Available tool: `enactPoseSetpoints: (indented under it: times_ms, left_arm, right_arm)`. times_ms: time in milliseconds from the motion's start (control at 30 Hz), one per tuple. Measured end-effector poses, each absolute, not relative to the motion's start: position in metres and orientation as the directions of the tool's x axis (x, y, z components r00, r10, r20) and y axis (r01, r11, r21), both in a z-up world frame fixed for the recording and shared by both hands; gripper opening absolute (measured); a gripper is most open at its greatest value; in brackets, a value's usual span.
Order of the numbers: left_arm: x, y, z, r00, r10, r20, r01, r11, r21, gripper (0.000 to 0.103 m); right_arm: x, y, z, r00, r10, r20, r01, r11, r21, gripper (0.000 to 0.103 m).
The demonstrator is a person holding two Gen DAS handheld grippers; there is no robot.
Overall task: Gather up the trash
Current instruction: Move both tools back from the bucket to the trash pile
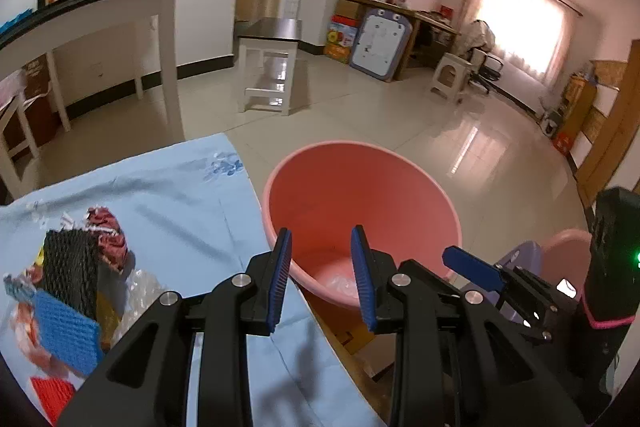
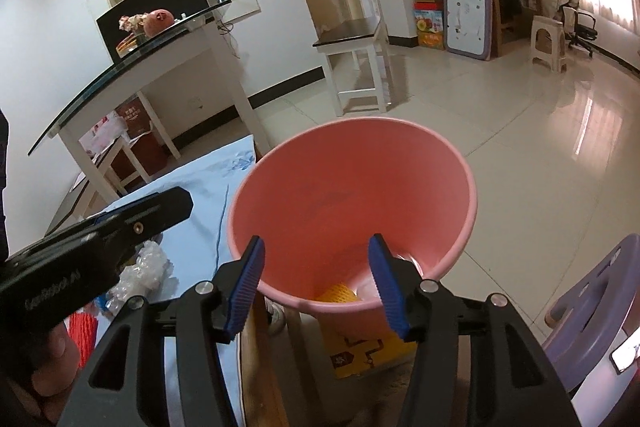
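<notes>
A pink bucket (image 1: pixel 360 195) stands beside the table's edge; it also shows in the right wrist view (image 2: pixel 352 187), with a yellow foam net (image 2: pixel 340 294) and a clear wrapper at its bottom. My left gripper (image 1: pixel 322 279) is open and empty over the bucket's near rim. My right gripper (image 2: pixel 318 283) is open and empty above the bucket's near rim. Trash lies on the light blue tablecloth (image 1: pixel 180 203): a black foam net (image 1: pixel 72 267), a blue foam net (image 1: pixel 68 335), a red foam net (image 1: pixel 52 395), a crumpled red wrapper (image 1: pixel 110 243) and clear plastic (image 2: pixel 146 273).
The right gripper (image 1: pixel 500 279) shows at the right of the left wrist view; the left gripper (image 2: pixel 92 247) shows at the left of the right wrist view. A purple stool (image 2: pixel 600 291) stands at the right. A glass-topped white table (image 2: pixel 132 75) and a small dark-topped table (image 2: pixel 356 39) stand on the tiled floor.
</notes>
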State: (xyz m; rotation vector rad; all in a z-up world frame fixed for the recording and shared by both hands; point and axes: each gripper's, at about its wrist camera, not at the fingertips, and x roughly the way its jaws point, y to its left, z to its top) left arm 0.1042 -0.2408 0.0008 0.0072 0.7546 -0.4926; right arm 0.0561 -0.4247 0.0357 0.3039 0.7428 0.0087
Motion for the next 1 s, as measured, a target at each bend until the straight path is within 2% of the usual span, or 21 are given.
enactPoseSetpoints:
  times_ms: [300, 500, 900, 1000]
  left_arm:
    - [0.096, -0.248, 0.008, 0.626, -0.392, -0.674, 0.383, 0.908, -0.172, 0.031]
    - [0.077, -0.241, 0.016, 0.659, -0.351, -0.666, 0.378, 0.919, -0.11, 0.031]
    - [0.037, -0.192, 0.038, 0.705, -0.346, -0.619, 0.365, 0.925, -0.101, 0.031]
    - [0.03, -0.175, 0.043, 0.716, -0.34, -0.609, 0.352, 0.93, -0.105, 0.031]
  right_arm:
    - [0.038, -0.43, 0.042, 0.747, 0.155, -0.646, 0.051, 0.956, 0.288, 0.054]
    - [0.03, -0.426, 0.045, 0.746, 0.186, -0.64, 0.018, 0.954, 0.298, 0.054]
    - [0.008, -0.371, 0.079, 0.787, 0.246, -0.565, -0.098, 0.955, 0.279, 0.054]
    - [0.004, -0.356, 0.083, 0.788, 0.257, -0.559, -0.119, 0.955, 0.272, 0.058]
